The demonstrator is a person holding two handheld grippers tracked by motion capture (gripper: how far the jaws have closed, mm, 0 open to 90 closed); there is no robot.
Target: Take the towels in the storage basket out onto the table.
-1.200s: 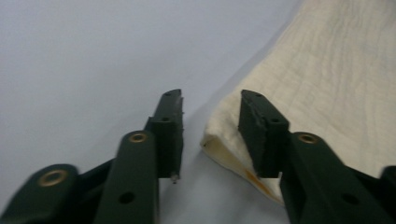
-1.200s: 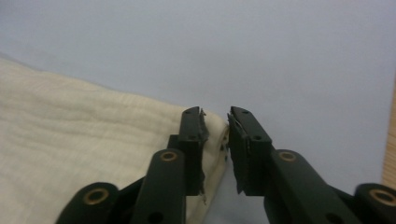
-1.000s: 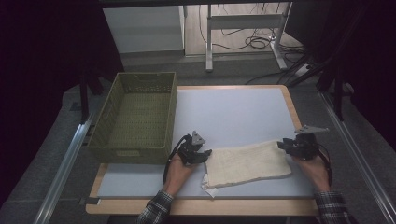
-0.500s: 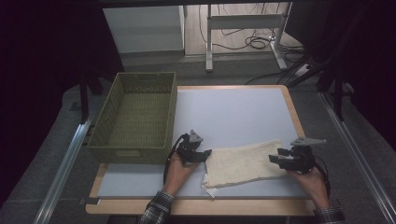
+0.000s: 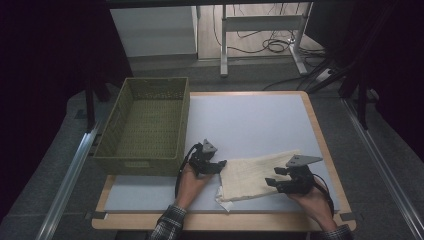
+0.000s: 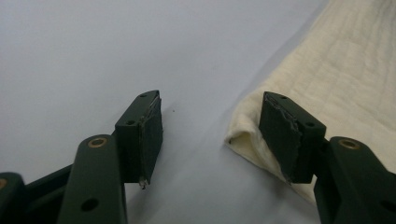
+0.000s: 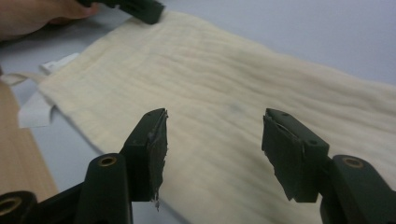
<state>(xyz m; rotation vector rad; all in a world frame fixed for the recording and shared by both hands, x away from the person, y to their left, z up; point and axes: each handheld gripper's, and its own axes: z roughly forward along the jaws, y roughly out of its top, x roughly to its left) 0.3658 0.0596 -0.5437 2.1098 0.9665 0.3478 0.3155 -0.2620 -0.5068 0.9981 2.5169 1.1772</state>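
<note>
On the pale mat near the table's front edge lies the folded cream cloth point(image 5: 255, 172) (white tag at its near corner), with the left gripper point(image 5: 218, 166) gaping empty beside its left end and the right gripper point(image 5: 272, 182), jaws just widened, empty over its right half.

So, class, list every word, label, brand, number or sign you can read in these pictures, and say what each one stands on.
No text can be read anywhere.
White tag at the corner of the cream cloth: no print can be made out on it.
Small patch on the front wall of the green woven basket: too small and blurred to read.
</note>
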